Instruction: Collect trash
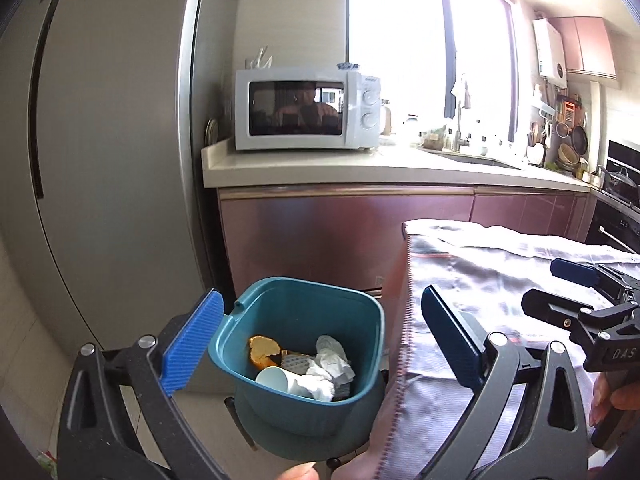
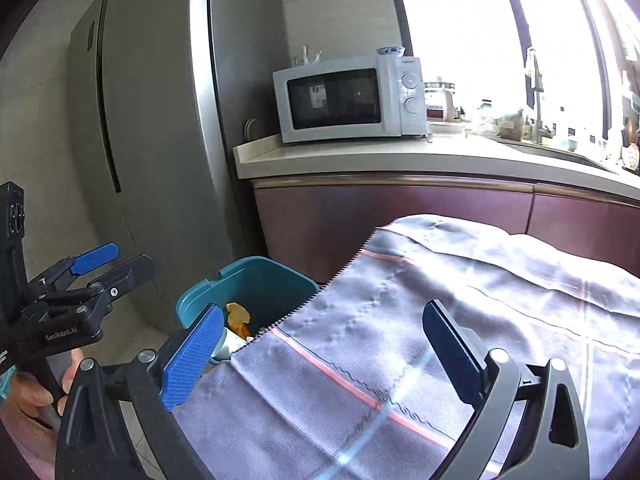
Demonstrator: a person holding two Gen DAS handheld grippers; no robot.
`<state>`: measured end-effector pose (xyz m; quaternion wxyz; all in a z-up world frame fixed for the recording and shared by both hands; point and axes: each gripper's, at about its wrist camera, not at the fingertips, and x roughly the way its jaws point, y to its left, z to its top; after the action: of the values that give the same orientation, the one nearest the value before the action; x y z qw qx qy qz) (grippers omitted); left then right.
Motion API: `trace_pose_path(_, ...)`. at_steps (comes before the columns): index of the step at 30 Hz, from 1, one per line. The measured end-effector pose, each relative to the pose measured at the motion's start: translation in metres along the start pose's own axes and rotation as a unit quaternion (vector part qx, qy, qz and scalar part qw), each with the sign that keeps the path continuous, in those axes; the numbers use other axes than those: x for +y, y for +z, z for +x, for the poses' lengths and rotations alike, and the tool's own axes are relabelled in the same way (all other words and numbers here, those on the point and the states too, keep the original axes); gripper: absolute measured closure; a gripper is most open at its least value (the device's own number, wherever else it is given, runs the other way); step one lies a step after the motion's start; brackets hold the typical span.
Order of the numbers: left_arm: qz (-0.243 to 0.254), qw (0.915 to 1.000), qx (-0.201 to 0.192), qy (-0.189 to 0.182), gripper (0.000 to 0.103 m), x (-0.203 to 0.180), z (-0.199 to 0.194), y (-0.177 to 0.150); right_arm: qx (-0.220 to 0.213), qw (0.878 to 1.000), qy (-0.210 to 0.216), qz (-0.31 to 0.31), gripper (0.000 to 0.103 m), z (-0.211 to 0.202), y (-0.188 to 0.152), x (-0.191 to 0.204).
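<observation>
Bright window (image 1: 404, 40) lights a counter (image 1: 320, 166), microwave (image 1: 306, 110) and grey fridge (image 1: 100, 140).

The teal bin (image 1: 304, 364) stands upright and open-topped at 6 o'clock in the left wrist view; inside lie a white paper cup (image 1: 276, 378) on its side, crumpled white tissue (image 1: 330, 364) at 3 o'clock of it, and an orange-brown scrap (image 1: 262, 349) at 11 o'clock.

Between the left tongs' (image 1: 320, 344) ribbed blue pads sits a teal bin (image 1: 304, 312) — white crumpled paper (image 1: 330, 360), a pale cup (image 1: 274, 378), an orange scrap (image 1: 262, 348) inside. Under the right tongs (image 2: 332, 356), a grey cloth (image 2: 460, 300) with thin red stripes — beyond, a white microwave (image 2: 348, 98).
</observation>
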<state>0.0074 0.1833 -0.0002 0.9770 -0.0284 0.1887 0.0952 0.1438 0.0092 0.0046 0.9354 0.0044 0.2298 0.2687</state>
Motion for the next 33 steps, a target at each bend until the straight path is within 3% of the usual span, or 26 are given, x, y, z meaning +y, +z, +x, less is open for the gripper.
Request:
trace_pose_path(5, -0.001, 0.9995, -0.031, -0.011, 0.006, -0.026, -0.027, 0.000, -0.051, 0.997, -0.060, -0.010, 0.007, -0.042, -0.016, -0.008)
trace_pose_path(11, 0.009, 0.9983, -0.050, -0.028, 0.006, -0.055, -0.049, -0.005, -0.100, 0.990, -0.099, -0.010, 0.007, -0.080, -0.033, -0.013)
trace_pose_path(20, 0.026, 0.9957, -0.074, -0.050, 0.006, -0.085, -0.070, -0.020, -0.121, 0.985, -0.125, 0.007, 0.007, -0.106, -0.046, -0.015)
trace_pose_path(33, 0.028, 0.9940, -0.098, -0.039, 0.006, -0.088, -0.085, -0.026, -0.128, 0.983, -0.129, 0.013, 0.007, -0.119, -0.052, -0.013)
